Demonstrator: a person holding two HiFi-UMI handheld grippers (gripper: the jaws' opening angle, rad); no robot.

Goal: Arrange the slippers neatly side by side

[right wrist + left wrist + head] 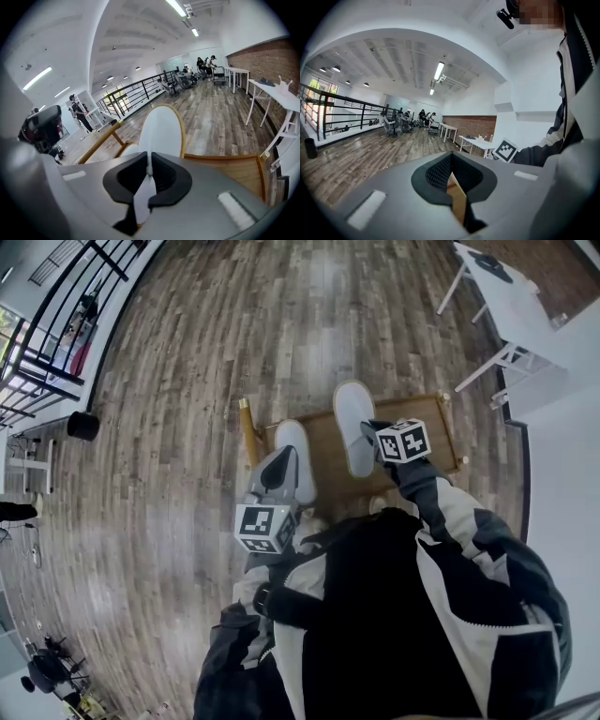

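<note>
Right gripper (149,169): jaws closed on a strip of white material, the near edge of a slipper; no gap shows between pads and fabric.
Held slipper (161,129): white, with a tan edge round its far end; it runs straight away from the jaws.
Same pair from the head view: right gripper (371,430) sits at the near end of the held slipper (352,423), which lies lengthways over the wooden tray (439,432). Whether its far end touches the wood cannot be told.
Left gripper (451,165): jaws pressed together with nothing between them; only a sliver of tan wood shows through the slot below the pads.
Left gripper from above (282,457): it overlaps the near left part of the second slipper (306,474); contact cannot be told.
Second slipper: white, at the tray's left end, set nearer the person than the held one. The two point roughly the same way and are apart.
Wooden tray: low, tan, with a raised rim and an upright post at its left corner.
Floor (234,334): grey-brown planks all round the tray.
White table (514,298): well apart, at the upper right.
</note>
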